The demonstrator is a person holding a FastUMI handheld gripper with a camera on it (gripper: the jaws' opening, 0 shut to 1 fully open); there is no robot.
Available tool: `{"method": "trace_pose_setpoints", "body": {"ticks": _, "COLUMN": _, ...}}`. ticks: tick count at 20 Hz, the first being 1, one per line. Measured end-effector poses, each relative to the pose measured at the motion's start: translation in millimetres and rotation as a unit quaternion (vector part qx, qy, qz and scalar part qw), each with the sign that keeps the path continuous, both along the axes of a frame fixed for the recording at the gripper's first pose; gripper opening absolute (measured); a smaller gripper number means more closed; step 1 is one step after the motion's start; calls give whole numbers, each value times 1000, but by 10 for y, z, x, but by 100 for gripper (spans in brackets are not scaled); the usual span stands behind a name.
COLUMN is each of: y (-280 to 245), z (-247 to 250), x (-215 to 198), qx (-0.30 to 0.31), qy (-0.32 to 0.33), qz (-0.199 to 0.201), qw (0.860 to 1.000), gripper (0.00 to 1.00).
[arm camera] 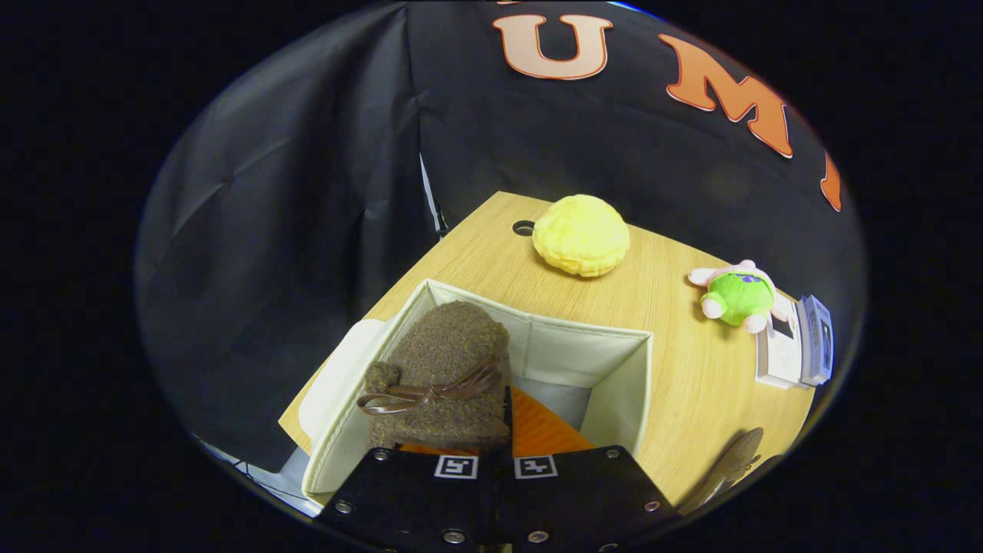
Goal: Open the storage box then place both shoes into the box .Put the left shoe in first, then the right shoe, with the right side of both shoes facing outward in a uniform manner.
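1. Nearest the lens: claw point(503, 430), its two fingers drawn close together and clamped on a fuzzy brown fleece slipper shoe with a thin brown leather bow point(445, 376), one finger seemingly pressed inside its orange lining; exact pad contact partly hidden by the shoe's own bulk.
2. Held upright, toe up and away from the claw, hanging over the left half of an open cream fabric storage box with stitched rims point(614, 384). Probably gripped at the heel opening so the shoe can go down on edge rather than flat.
3. Box lid off or folded back, a pale flap point(338, 376) lying just outside the left wall; opening step judged done.
4. Box floor just ahead of the claw and to its right bare and grey; room kept there, likely for a second shoe.
5. Which shoe of the pair this is: cannot tell from this angle.
6. Beyond the box on the light wooden table point(691, 384): round yellow plush bun point(581, 234) straight ahead, green and pink plush toy point(737, 296) farther right, small white and blue boxes point(795, 346) beside it, all well apart from the claw.
7. Right of the claw on the table, a brownish sole-like shape point(729, 461), perhaps the other shoe, too blurred to confirm.
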State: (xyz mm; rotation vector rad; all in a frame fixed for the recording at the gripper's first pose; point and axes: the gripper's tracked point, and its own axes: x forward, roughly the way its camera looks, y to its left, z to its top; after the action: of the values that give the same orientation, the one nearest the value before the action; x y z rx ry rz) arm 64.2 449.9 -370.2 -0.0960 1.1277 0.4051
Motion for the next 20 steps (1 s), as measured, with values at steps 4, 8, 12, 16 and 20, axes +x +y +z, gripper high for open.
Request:
{"method": "trace_pose_setpoints", "body": {"ticks": 4, "y": 67, "z": -229, "x": -106, "qx": -10, "qy": 39, "qz": -20, "qw": 999, "gripper": 4}}
{"method": "trace_pose_setpoints", "body": {"ticks": 8, "y": 101, "z": -412, "x": -205, "qx": -15, "qy": 66, "qz": -34, "qw": 997, "gripper": 12}}
{"method": "trace_pose_setpoints", "body": {"ticks": 12, "y": 199, "z": -519, "x": -457, "qx": 10, "qy": 116, "qz": -19, "qw": 993, "gripper": 34}}
{"method": "trace_pose_setpoints", "body": {"ticks": 16, "y": 197, "z": -428, "x": -613, "qx": 47, "qy": 148, "qz": -2, "qw": 988, "gripper": 57}}
{"method": "trace_pose_setpoints", "body": {"ticks": 20, "y": 219, "z": -144, "x": -643, "qx": 87, "qy": 138, "qz": 15, "qw": 987, "gripper": 62}}
